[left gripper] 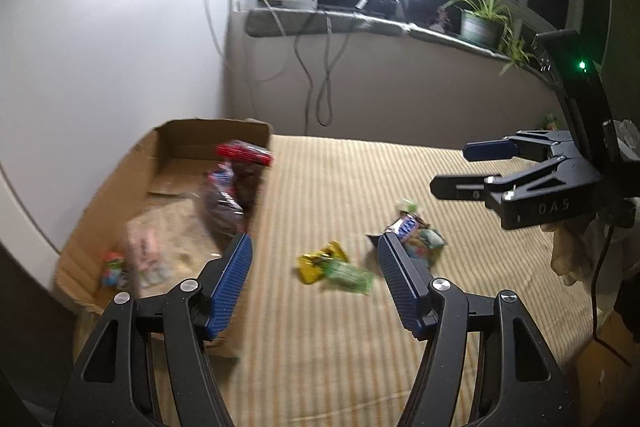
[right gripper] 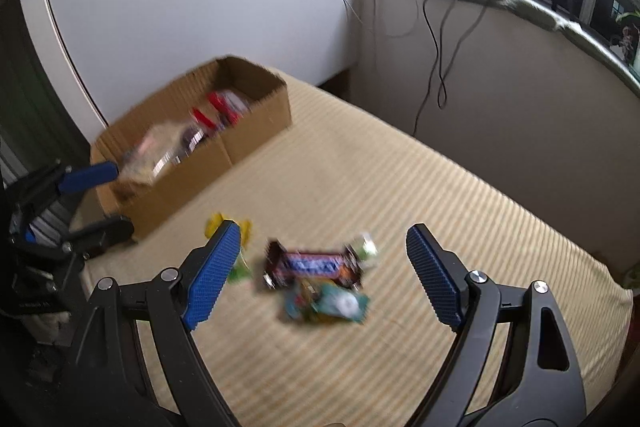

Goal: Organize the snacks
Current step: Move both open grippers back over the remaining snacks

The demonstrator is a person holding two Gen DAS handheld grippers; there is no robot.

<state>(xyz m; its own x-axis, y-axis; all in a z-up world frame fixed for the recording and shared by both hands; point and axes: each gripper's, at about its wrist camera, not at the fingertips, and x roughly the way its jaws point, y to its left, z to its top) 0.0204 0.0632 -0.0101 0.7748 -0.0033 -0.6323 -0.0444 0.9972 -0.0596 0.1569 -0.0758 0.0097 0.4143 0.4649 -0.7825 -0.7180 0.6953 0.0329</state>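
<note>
**Both grippers empty above loose snacks on a striped mattress.**
The right gripper [right gripper: 320, 267] hangs with jaws spread wide over the chocolate bar [right gripper: 312, 265] mid-mattress; the left gripper [left gripper: 316, 275], likewise spread and empty, faces the yellow packet [left gripper: 320, 261]. The cardboard box [right gripper: 256, 131] sits at the mattress's far left edge. Best practice: centre the bar between the pads, then close.

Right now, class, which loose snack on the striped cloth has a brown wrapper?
The chocolate bar in the right-hand pile; the loose packets around it are green or yellow.

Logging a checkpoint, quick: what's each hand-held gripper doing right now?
Left hand-held gripper: open, holding nothing.
Right hand-held gripper: open, holding nothing.
</note>
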